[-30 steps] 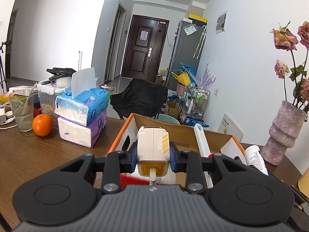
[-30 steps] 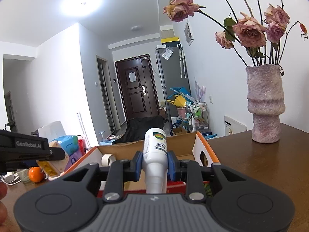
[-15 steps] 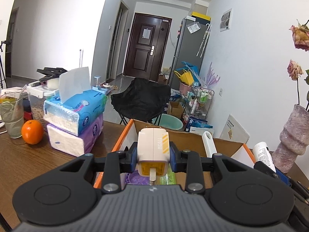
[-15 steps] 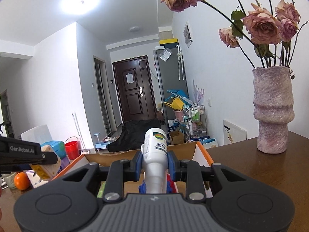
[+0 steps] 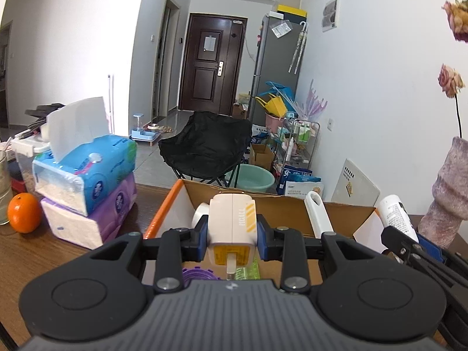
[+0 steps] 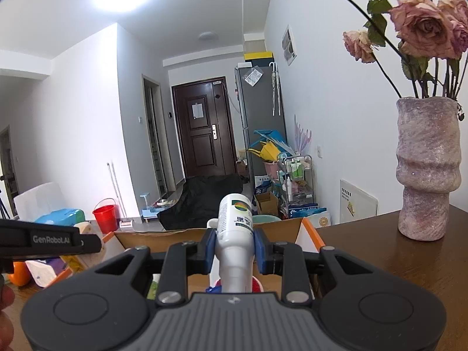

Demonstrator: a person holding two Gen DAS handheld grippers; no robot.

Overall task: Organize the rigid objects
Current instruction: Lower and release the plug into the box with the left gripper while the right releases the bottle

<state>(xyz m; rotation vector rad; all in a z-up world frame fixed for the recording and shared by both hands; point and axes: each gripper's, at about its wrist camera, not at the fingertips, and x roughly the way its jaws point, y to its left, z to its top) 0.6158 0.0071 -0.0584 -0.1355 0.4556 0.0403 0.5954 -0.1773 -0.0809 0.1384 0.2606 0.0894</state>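
Left gripper (image 5: 232, 235) clenches the beige charger (image 5: 232, 222) over the cardboard box (image 5: 336, 213); only this view shows the orange (image 5: 24, 216) at nine o'clock. Right gripper (image 6: 235, 250) grasps the white bottle (image 6: 235, 225); only here, the whole vase (image 6: 427, 169) at three o'clock.

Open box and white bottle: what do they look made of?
Open box: corrugated cardboard, matte brown inside, by its creased flaps and raw edges. White bottle: probably plastic, smooth and slightly glossy with a printed label, clamped in the right tongs.

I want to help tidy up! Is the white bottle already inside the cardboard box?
Not yet. The white bottle is pinched in the right tool, held up over the open cardboard box, not lying in it.
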